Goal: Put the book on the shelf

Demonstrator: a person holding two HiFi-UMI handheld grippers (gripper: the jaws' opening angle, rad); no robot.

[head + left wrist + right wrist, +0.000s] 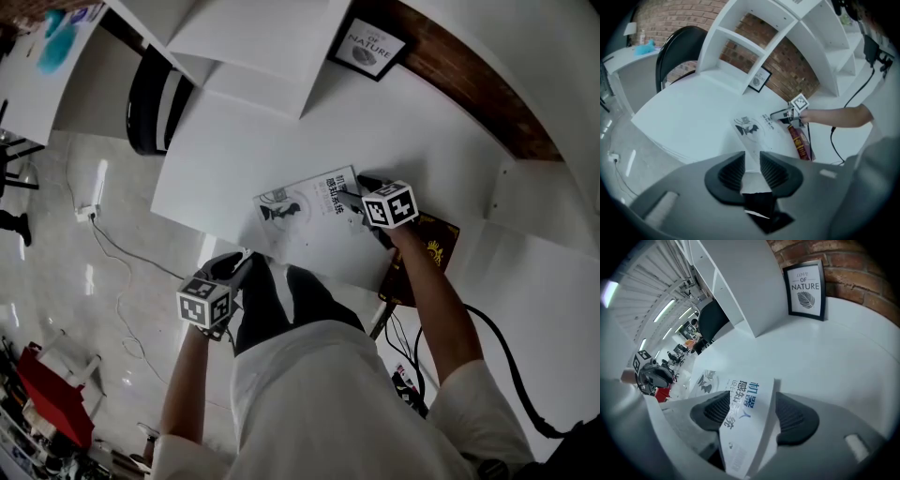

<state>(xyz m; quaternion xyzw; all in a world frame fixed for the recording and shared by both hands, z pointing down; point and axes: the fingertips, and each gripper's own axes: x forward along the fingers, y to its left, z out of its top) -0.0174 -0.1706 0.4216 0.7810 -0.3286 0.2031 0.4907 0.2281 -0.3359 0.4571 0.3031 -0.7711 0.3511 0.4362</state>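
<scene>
Head view: a person stands at a white table (422, 141) with a gripper in each hand. The book (305, 208), white with a dark figure and blue print on its cover, lies flat on the table near the front edge. It is not on the shelf (253, 37), which stands at the table's far side.

The right gripper (356, 201) is at the book's right end and points steeply down. In the right gripper view its jaws stand wide apart with a corner of the book between them. The cover overlaps the left pad there, and the right pad sits clear of the book, so nothing is clamped.

The left gripper (240, 266) hangs off the table's front edge, near the book's left end but apart from it. In the left gripper view its jaws are parted by a narrow gap with nothing in it, and the table and book show beyond.

A red book (433, 246) lies just beside the right gripper, at the table's front edge. A framed picture (370, 45) reading "Of Nature" stands at the back of the table against a brick wall (469, 84). A black chair (150, 98) stands at the table's left.
</scene>
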